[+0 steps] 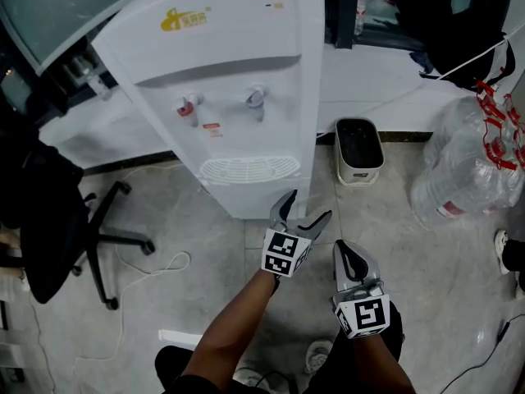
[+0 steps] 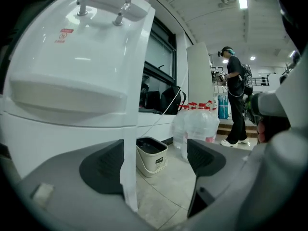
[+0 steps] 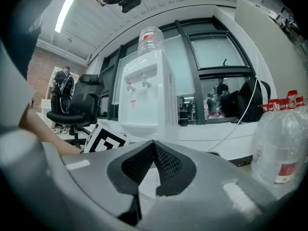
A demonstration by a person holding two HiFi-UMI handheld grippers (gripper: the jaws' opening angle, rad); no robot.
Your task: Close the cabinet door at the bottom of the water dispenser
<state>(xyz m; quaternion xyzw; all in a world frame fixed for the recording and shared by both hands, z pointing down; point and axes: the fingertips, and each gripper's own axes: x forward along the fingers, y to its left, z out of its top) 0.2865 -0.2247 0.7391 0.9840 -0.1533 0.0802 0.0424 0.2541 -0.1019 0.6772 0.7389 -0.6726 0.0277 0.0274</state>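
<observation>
The white water dispenser stands ahead on the tiled floor; its lower cabinet front shows only as a narrow white strip under the drip grille. My left gripper is open at the dispenser's bottom right corner. In the left gripper view a white vertical edge of the lower cabinet stands between the jaws of the left gripper, close to the left pad; whether they touch I cannot tell. My right gripper hangs back to the right, shut on nothing. The right gripper faces the dispenser from a distance.
A small cream bin sits right of the dispenser by the wall. Large water bottles stand at the far right. A black office chair is on the left, with a white cable on the floor. A person stands far off.
</observation>
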